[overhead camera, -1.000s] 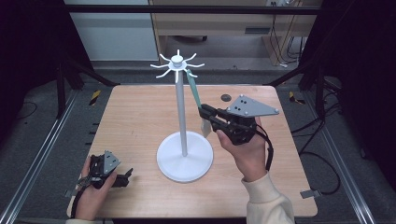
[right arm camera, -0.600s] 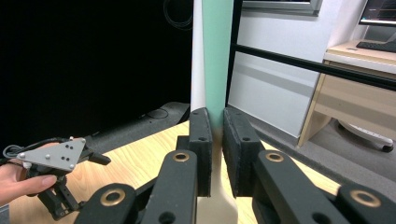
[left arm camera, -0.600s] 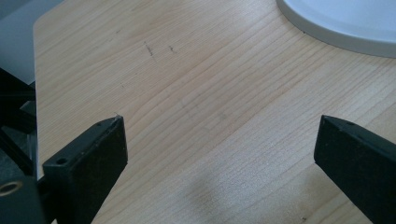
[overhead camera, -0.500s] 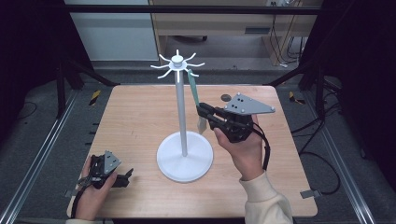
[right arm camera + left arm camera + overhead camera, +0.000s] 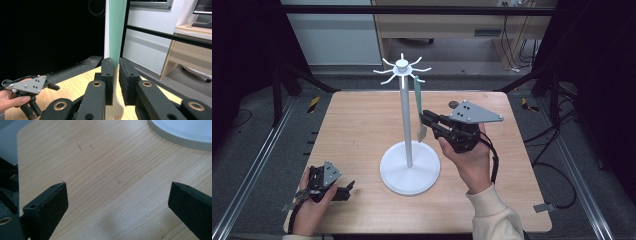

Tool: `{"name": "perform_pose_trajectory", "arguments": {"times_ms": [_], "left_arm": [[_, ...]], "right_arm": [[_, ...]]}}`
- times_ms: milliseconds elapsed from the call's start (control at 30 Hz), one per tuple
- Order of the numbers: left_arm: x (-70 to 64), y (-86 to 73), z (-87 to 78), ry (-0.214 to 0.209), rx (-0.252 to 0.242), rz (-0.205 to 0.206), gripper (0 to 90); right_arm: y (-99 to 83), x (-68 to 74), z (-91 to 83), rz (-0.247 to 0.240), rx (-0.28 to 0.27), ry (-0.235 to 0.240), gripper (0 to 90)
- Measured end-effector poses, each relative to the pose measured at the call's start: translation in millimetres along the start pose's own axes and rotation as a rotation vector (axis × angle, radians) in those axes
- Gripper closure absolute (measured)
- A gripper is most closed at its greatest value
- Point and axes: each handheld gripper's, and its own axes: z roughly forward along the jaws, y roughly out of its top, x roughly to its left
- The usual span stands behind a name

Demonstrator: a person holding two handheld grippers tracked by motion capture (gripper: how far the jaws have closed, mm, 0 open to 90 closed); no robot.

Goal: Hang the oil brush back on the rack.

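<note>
A white rack (image 5: 406,120) with a round base (image 5: 409,172) and hook arms at its top stands mid-table. A green-handled utensil (image 5: 417,95) with a pale head hangs from one arm. My right gripper (image 5: 424,120), with a grey plate on top, is shut on the utensil's lower part. In the right gripper view the jaws press the utensil (image 5: 117,30) from both sides of my right gripper (image 5: 115,82), beside the rack's pole (image 5: 107,25). My left gripper (image 5: 343,190) rests open at the table's front left. Its jaws stand wide apart at my left gripper (image 5: 117,202), over bare wood.
A small dark round object (image 5: 453,104) lies on the table behind my right gripper. The rack's base (image 5: 185,132) lies just ahead of the left jaws. The wooden table (image 5: 357,125) ends in dark floor and metal rails on all sides.
My right gripper has edged slightly left while holding the utensil. The left gripper has stayed where it was.
</note>
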Motion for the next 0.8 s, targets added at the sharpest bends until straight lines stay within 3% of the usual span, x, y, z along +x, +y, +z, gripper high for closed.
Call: {"name": "perform_pose_trajectory", "arguments": {"times_ms": [233, 400, 700, 800], "left_arm": [[-0.2, 0.1, 0.0, -0.001, 0.000, 0.000, 2.3], [-0.3, 0.2, 0.2, -0.003, 0.000, 0.001, 2.3], [-0.2, 0.4, 0.3, -0.002, -0.001, -0.003, 2.3], [0.3, 0.5, 0.3, -0.001, -0.003, -0.008, 2.3]], "right_arm": [[1.0, 0.7, -3.8, -0.013, 0.005, -0.016, 81.3], [0.2, -0.2, -9.1, -0.028, 0.022, -0.055, 79.8], [-8.8, -7.4, -16.6, -0.053, 0.092, -0.196, 63.7], [-12.3, -10.9, -18.8, -0.038, 0.105, -0.227, 57.2]]}}
